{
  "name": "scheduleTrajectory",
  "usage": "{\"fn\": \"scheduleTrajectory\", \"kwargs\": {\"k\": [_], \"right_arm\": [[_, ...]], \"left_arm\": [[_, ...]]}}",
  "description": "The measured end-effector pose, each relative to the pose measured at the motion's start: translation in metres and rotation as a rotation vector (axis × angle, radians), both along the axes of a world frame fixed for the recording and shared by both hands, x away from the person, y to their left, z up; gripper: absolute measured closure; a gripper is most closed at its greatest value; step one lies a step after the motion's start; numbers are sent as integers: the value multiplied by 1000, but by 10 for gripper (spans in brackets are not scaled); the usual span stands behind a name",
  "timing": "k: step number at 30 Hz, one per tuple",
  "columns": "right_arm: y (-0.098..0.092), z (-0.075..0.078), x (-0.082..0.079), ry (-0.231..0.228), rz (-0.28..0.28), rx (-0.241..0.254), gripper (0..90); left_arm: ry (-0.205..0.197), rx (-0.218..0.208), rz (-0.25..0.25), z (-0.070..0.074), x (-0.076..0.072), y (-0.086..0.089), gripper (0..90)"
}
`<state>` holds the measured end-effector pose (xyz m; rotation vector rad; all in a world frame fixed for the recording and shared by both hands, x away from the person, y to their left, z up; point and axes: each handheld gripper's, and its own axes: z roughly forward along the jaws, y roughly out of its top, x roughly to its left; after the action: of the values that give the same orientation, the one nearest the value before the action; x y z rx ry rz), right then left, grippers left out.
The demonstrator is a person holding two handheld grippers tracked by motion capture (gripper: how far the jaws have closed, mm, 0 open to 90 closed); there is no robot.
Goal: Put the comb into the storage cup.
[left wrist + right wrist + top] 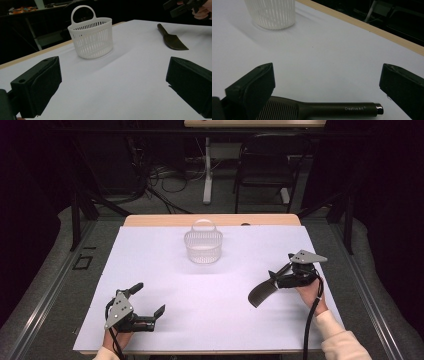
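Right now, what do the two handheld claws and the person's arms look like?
Both are black two-jaw tools with blocky, flat-faced jaws. The left claw and right claw each carry a grey three-cornered plate with small holes on top. A black cable trails from each back along the forearm. The person wears cream long sleeves with ribbed cuffs.

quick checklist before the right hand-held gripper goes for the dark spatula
1. Right hand-held gripper open: ok, jaws stand wide apart.
2. Spatula lying free on the table: ok, its handle lies across between the jaws, not clamped.
3. Handle centred between the jaws: cannot tell, it sits low at the frame edge in the right gripper view.
4. Basket upright: ok, handle up, standing apart from the spatula.
5. Basket empty: cannot tell through the slats.
6. Left hand-held gripper out of the way: ok, open, near the table's front-left.
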<state>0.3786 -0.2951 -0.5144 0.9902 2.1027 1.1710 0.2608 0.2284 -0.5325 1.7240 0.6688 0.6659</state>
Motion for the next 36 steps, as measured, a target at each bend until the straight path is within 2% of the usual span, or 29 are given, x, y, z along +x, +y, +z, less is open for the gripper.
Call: {"fn": "scheduleTrajectory", "kwargs": {"k": [24, 28, 33, 36], "right_arm": [[-8, 1, 24, 31, -47, -5, 0], [-10, -2, 29, 37, -55, -7, 26], [-9, -5, 32, 49, -61, -37, 176], [-9, -6, 34, 53, -51, -55, 365]], "left_arm": [[-7, 1, 2, 0, -1, 0, 1], [-14, 11, 4, 1, -1, 0, 1], [-18, 16, 3, 1, -1, 0, 1], [-17, 15, 3, 1, -1, 0, 1]]}}
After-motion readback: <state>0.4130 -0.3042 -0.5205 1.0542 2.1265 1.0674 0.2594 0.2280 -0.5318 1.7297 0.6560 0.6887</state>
